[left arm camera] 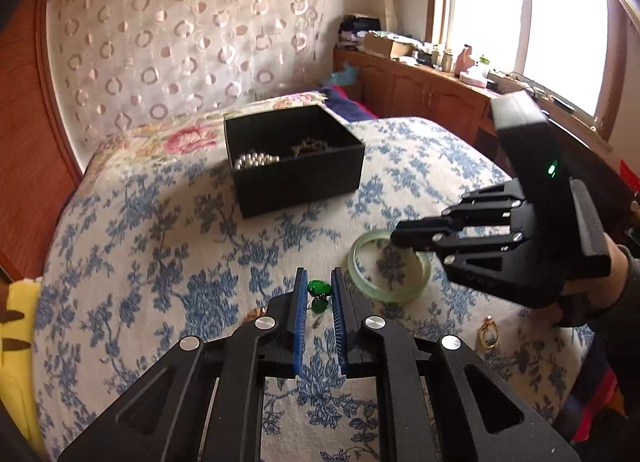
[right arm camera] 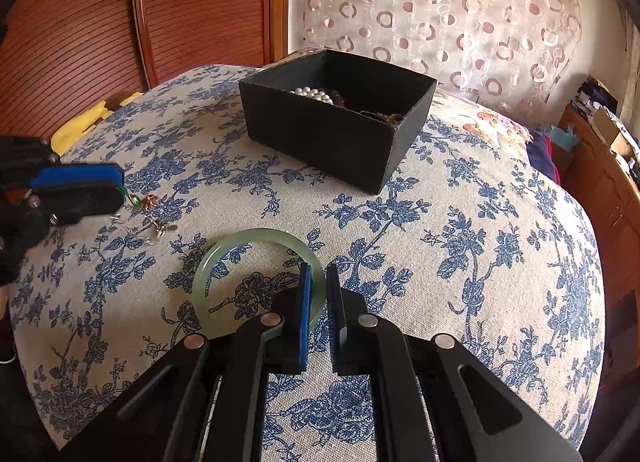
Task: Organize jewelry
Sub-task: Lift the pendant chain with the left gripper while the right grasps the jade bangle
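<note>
The left gripper point(left arm camera: 319, 282) has its blue-padded jaws a narrow gap apart around a green gem pendant point(left arm camera: 319, 289) lying on the bed point(right arm camera: 500, 262); whether they pinch it I cannot tell. The right gripper point(right arm camera: 318, 282) straddles the rim of a pale, translucent green bangle point(right arm camera: 208, 270), jaws slightly apart, not visibly clamped. Beyond stands a black box point(right arm camera: 320, 133) holding pearls point(right arm camera: 314, 93) and dark beads, and a gold ring point(left arm camera: 489, 334) lies near the bangle.
</note>
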